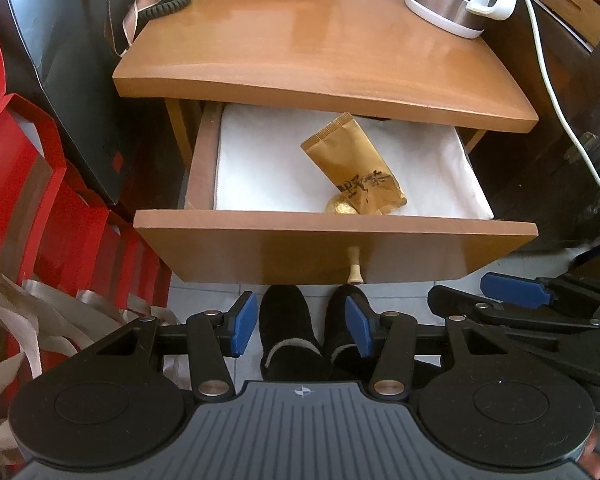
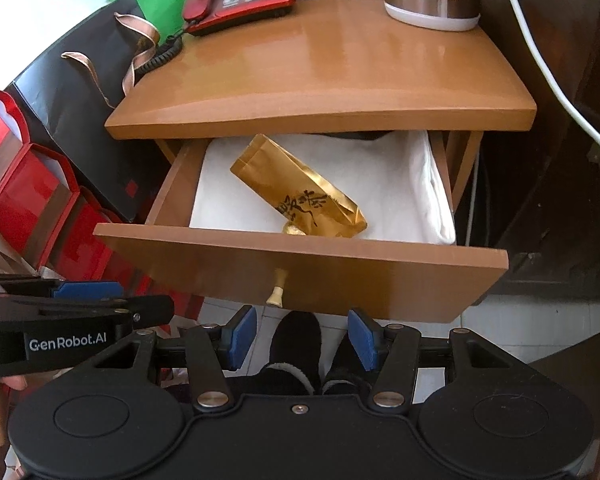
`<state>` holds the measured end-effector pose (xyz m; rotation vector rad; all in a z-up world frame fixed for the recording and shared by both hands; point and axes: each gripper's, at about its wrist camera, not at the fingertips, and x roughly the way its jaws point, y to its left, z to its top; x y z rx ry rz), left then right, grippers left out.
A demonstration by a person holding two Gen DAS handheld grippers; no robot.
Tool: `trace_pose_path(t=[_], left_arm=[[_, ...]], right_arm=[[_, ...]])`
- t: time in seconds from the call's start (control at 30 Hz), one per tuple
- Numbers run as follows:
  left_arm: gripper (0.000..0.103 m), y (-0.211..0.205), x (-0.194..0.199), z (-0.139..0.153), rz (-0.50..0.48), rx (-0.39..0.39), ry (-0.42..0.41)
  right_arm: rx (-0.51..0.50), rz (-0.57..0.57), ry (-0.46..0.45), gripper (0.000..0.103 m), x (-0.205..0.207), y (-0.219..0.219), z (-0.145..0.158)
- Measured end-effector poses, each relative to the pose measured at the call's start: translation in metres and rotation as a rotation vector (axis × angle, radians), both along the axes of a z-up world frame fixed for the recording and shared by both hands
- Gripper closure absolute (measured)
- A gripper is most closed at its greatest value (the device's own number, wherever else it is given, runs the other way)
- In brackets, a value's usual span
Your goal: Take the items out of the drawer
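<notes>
Left wrist view: the left hand-held gripper [image 1: 302, 328] gapes wide, empty, below the open drawer [image 1: 332, 246]; a gold tea packet [image 1: 354, 164] lies on its white liner, touching a gold foil ball [image 1: 340, 204].

Right wrist view: the right hand-held gripper [image 2: 302, 338] is also spread wide, holding nothing, beneath the drawer knob [image 2: 277, 292].

left wrist: above open drawer [image 1: 332, 236] | right wrist: same, rightward

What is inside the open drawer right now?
A gold packet lies on white cloth, partly over a small gold-wrapped ball. The drawer back is hidden under the tabletop.
</notes>
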<state>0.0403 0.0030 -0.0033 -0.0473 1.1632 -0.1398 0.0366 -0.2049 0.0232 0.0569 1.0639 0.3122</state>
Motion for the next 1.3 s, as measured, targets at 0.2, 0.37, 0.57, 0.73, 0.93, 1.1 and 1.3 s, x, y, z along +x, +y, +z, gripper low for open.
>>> trace_pose_path(t=[0.2, 0.37, 0.57, 0.73, 0.93, 1.1, 1.3], left_arm=[[0.051, -0.001, -0.002, -0.002, 0.002, 0.007, 0.006], [0.051, 0.001, -0.002, -0.001, 0.015, 0.004, 0.008], [0.051, 0.000, -0.003, -0.002, 0.017, 0.008, 0.015], [0.051, -0.001, -0.003, -0.004, 0.017, 0.017, 0.020], [0.051, -0.003, -0.003, -0.007, 0.009, 0.028, 0.022], [0.051, -0.003, -0.004, -0.009, 0.002, 0.041, 0.019], [0.051, -0.002, -0.004, -0.012, 0.008, 0.050, 0.027]], right_arm=[[-0.005, -0.016, 0.011, 0.053, -0.002, -0.001, -0.002], [-0.002, -0.027, 0.015, 0.052, -0.004, -0.001, -0.002], [-0.005, -0.031, 0.019, 0.051, -0.006, 0.000, -0.003], [-0.005, -0.042, 0.024, 0.049, -0.007, -0.001, -0.005], [-0.002, -0.050, 0.034, 0.049, -0.008, -0.001, -0.009], [-0.004, -0.048, 0.040, 0.049, -0.009, 0.001, -0.011], [-0.006, -0.047, 0.049, 0.049, -0.010, 0.005, -0.015]])
